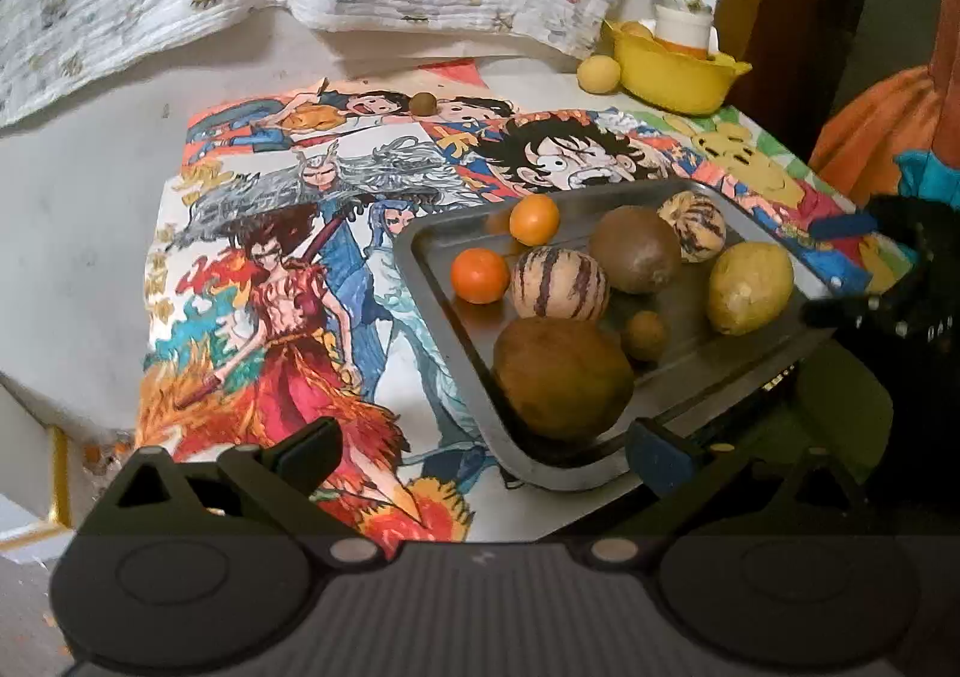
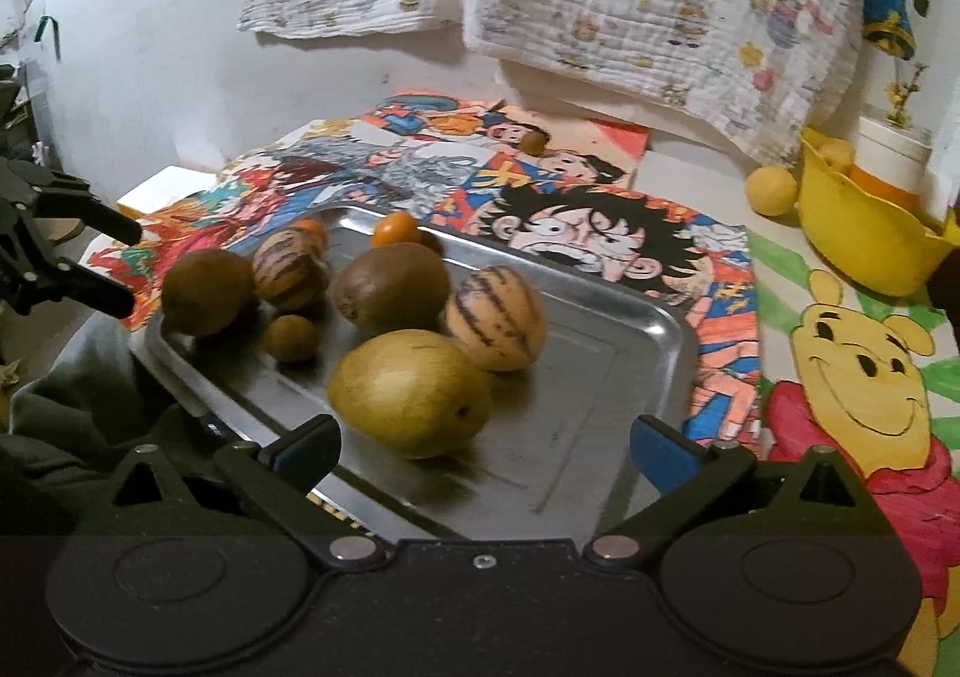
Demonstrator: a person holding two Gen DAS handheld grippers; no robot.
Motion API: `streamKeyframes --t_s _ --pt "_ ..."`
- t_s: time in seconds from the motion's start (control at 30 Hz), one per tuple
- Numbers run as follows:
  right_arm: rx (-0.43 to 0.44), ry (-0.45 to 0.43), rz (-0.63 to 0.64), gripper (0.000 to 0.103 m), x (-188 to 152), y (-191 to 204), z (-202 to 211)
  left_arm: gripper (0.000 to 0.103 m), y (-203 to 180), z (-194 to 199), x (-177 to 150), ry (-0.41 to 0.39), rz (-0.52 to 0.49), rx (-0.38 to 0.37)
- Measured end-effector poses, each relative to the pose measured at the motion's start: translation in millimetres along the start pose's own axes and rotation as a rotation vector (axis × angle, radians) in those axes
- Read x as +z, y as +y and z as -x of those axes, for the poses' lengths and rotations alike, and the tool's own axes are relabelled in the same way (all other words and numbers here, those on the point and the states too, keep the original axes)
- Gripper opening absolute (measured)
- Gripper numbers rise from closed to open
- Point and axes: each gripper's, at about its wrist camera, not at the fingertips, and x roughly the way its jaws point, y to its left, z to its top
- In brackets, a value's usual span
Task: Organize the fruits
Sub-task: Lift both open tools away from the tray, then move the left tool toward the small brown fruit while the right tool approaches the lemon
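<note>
1. The left tool (image 1: 486, 449) is wide open and empty, at the near corner of the tray (image 1: 432, 257).
2. The right tool (image 2: 486, 449) is also wide open, holding nothing, just before the yellow-green fruit (image 2: 411, 392).
3. The fruits lie loose in the tray.
4. Risk: the round fruits may roll if a finger pushes one.

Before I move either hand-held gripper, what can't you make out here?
- Yellow bowl contents: rim and white cup hide them, both views.
- Tray near corner: left view, big brown fruit covers it.
- One small orange: right view, mostly behind a striped fruit.
- Tray's right-hand edge: left view, hidden by the right hand-held gripper.
</note>
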Motion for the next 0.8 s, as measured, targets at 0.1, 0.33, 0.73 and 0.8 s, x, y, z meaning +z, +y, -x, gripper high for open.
streamKeyframes --t_s 0.1,0.33,0.73,0.8 --pt "-0.02 -0.008 -0.011 0.102 1.4 -7.7 1.9 0.102 -0.7 0.2 4.6 0.007 -0.026 0.006" --pt "-0.061 -0.023 -0.025 0.102 8.7 -25.1 2.7 0.102 2.5 -0.4 20.9 0.015 -0.059 0.005" --pt "-0.079 -0.034 -0.033 0.102 25.1 -47.0 -9.9 0.102 9.5 -10.0 59.6 -0.011 -0.064 0.008" --pt "-0.08 -0.033 -0.037 0.102 28.0 -51.3 -13.6 0.103 11.6 -13.7 66.6 -0.036 -0.04 0.002"
